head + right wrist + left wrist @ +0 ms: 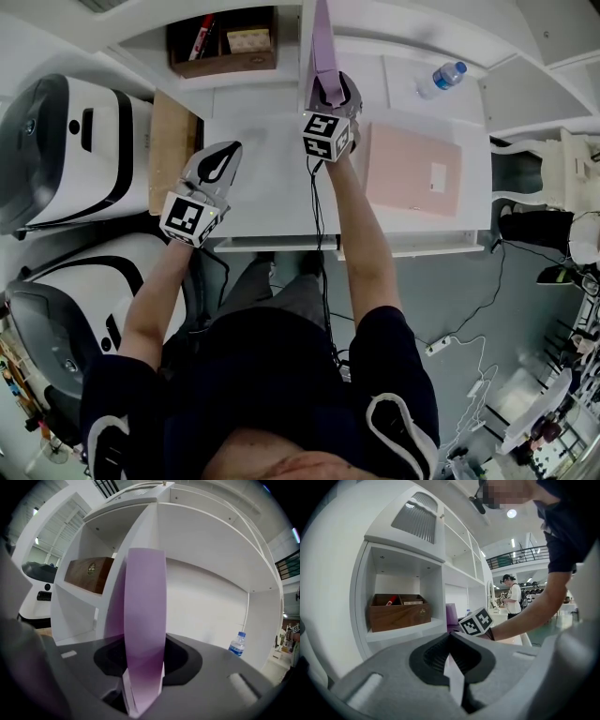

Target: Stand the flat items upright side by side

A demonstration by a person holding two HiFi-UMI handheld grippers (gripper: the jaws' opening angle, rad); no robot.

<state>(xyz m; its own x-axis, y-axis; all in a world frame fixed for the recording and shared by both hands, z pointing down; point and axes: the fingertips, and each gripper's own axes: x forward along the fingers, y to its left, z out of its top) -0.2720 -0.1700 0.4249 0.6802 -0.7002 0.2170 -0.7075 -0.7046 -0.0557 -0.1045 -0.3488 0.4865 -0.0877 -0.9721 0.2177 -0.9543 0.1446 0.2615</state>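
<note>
The right gripper [333,89] has its jaws closed narrowly on the lower edge of the purple book [322,47], and this book stands upright at the far side of the desk [272,197], just beside the white divider [305,37] of the shelf unit. In the right gripper view the purple book [145,620] rises straight up between the jaws. The left gripper [220,164] hovers over the near left part of the desk with its jaws fully together and nothing in them. The pink book [412,169] lies flat on the desk, to the right of the right gripper.

I think the main risk is at the release. The purple book is thin and tall, and if it does not lean on the divider when the jaws let go, it can tip to the right and fall flat. A crooked pull-out can also drag its bottom edge toward the near side. The pink book has a second risk: it lies flush on the desk, so the jaws can slip on its edge and push it away instead of lifting it.
</note>
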